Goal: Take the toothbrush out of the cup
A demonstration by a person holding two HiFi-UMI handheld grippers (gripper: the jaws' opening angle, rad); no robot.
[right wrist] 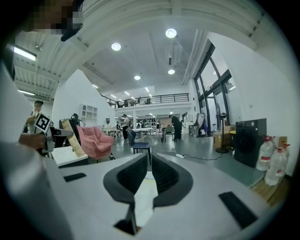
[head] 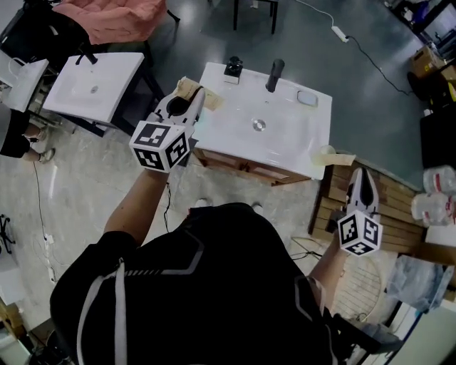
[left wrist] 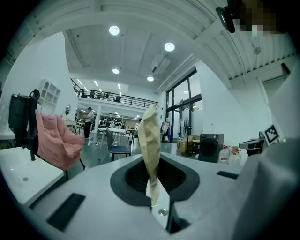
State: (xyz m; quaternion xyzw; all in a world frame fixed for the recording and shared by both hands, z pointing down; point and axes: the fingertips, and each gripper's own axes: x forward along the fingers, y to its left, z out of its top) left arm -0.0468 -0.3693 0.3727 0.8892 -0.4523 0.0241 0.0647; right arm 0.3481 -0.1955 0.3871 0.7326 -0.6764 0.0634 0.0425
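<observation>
**Fig.** Hall w/ a grey floor [head: 206,39]. A white sink top [head: 285,146] on a wooden stand [head: 235,162] sits ahead of the person, w/ a black faucet [head: 274,74] at its back edge and a drain [head: 258,125] mid-basin. A second white basin [head: 92,85] stands to the left, w/ a pink armchair [head: 114,18] beyond it. A pallet [head: 335,203] and plastic bottles [head: 436,194] lie to the right.

**L gripper** [head: 196,96]: held approx. level at the sink top's left edge. In the L gripper view we see its jaws clenched on the toothbrush [left wrist: 151,140]. What shows is a tan paper sleeve; the brush itself is hidden, so we take the contents on trust. The sleeve stands upright between the pads and rises well above them. It is out of the cup [head: 324,152], which sits at the sink top's front right corner, well apart from it. A tan strip [head: 344,158] lies just beside the cup.

**R gripper** [head: 362,178]: lower right, over the pallet, near the cup but not touching it. In the R gripper view its jaws stand a slit apart w/ nothing between them, i.e. released and empty.
</observation>
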